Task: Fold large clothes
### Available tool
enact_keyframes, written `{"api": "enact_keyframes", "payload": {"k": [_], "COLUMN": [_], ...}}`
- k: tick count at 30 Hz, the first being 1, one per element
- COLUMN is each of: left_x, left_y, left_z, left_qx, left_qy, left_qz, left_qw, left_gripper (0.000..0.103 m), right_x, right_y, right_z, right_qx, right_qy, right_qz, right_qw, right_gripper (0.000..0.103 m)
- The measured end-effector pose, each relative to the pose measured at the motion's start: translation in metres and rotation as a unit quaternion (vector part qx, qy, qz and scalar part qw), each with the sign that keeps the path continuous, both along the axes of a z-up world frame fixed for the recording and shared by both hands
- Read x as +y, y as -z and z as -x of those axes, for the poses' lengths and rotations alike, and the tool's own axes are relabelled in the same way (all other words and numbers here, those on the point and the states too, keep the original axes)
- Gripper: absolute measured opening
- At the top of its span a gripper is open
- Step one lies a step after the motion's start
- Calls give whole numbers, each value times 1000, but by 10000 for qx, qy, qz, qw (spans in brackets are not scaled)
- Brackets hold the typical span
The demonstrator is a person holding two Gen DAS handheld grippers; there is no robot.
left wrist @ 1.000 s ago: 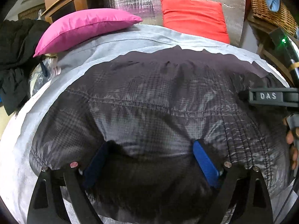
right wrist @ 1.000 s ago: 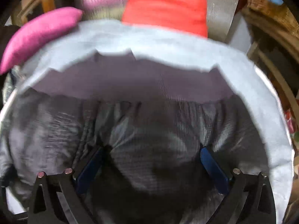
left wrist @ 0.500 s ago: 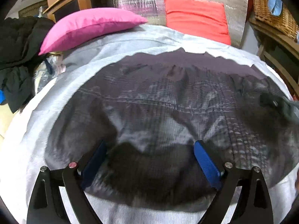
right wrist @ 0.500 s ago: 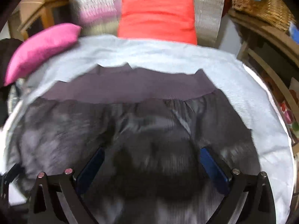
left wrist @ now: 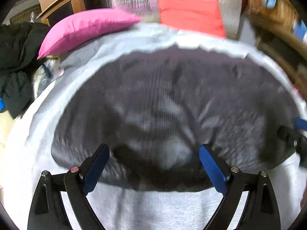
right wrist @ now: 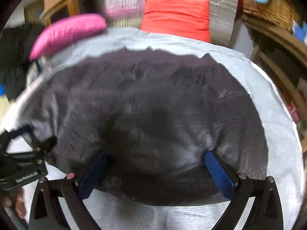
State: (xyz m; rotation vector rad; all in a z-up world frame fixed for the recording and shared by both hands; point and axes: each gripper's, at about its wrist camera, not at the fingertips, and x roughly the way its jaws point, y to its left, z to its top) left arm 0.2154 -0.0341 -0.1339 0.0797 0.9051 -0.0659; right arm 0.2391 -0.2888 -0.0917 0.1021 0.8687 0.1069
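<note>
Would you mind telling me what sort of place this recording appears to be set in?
Probably a home bedroom or living room. A dark garment lies on a grey sheet over a bed-like surface, with a pink pillow, a red cushion and a wicker basket behind.

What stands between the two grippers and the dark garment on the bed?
Nothing visible. The left gripper and right gripper are both open right at the near edge of the dark garment, which lies uncovered on the grey sheet.

garment | dark grey shiny quilted, ribbed hem | folded, flat, wrinkled | centred on light grey sheet, hem toward red pillow
</note>
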Motion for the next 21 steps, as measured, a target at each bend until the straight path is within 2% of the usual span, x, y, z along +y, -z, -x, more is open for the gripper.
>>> {"api": "enact_keyframes", "payload": {"k": [2, 4, 6, 8, 11, 13, 16, 18, 19, 20, 21], "left_x": [19, 42, 69, 96, 116, 114, 104, 98, 95, 93, 92], "left_y": [-17, -24, -21, -11, -1, 4, 21, 32, 33, 32, 28], "left_z": [-7, -26, -56, -89, -125, -136, -160, -166, -166, -166, -166], "left_qx": [-326, -376, -177, 110, 244, 294, 633, 786, 754, 724, 712], "left_qy": [27, -28, -207, -461, -580, -506, -440, -488, -474, -495, -445], "left_qz": [111, 266, 446, 635, 797, 874, 882, 802, 747, 621, 624], "left_qw": [9994, 9989, 9986, 9969, 9948, 9945, 9931, 9925, 9932, 9942, 9945], "left_gripper": [95, 95, 95, 95, 95, 95, 95, 92, 84, 61, 46], "right_x": [-38, -76, -109, -138, -146, -142, -139, -134, -130, -125, -122], "right_y": [-10, -14, -13, -6, -5, -5, 11, 26, 32, 29, 22], "right_z": [-4, -17, -34, -54, -85, -109, -140, -156, -162, -161, -158], "right_qx": [-119, -146, -108, 59, 143, 179, 489, 787, 950, 897, 771], "right_qy": [254, 532, 840, 914, 655, 536, 505, 442, 337, 272, 219], "right_qz": [-441, -787, -977, -1322, -1426, -1349, -1328, -1198, -1156, -986, -833], "right_qw": [9986, 9954, 9916, 9870, 9875, 9892, 9886, 9887, 9882, 9907, 9933], "right_gripper": [103, 103, 103, 103, 103, 103, 101, 85, 50, 35, 25]}}
